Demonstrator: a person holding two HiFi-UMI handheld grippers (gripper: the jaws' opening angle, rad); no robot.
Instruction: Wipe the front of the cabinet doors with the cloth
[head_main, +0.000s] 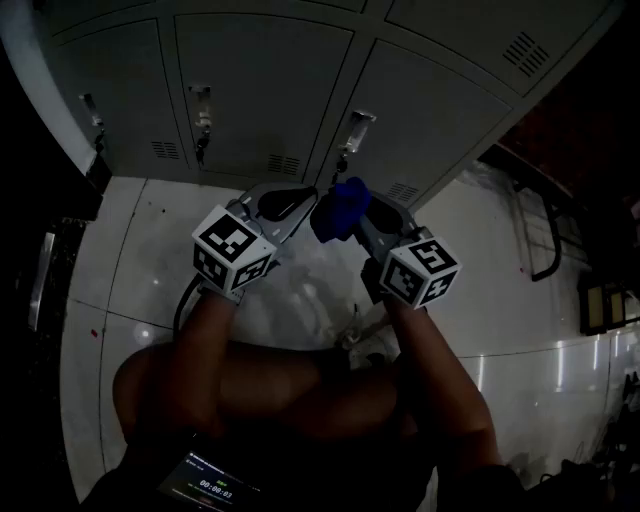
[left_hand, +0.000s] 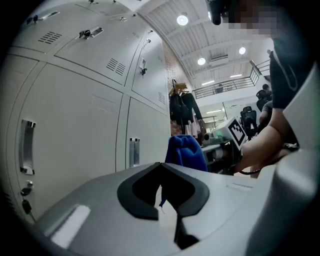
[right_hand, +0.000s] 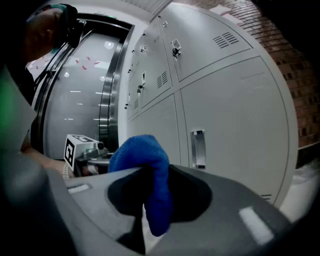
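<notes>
Pinching the blue cloth (right_hand: 141, 152), the right tongs (right_hand: 156, 172) hold it near the grey cabinet doors (head_main: 265, 90), just right of the left tongs (left_hand: 161, 167), whose jaws are pressed together, empty.

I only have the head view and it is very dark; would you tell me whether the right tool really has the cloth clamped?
Observer: Yes. In the right gripper view the right tool has its jaws closed on the blue cloth, and a fold hangs below them.
Operator: Thank you. How does the left tool stand?
Observer: The left tool has its jaws together at the tips. The bulk of the cloth sits beyond them, over by the right tool.
Operator: What lies further along the cabinets?
Observer: In the left gripper view, dark coats hang past the far end of the cabinet doors.
</notes>
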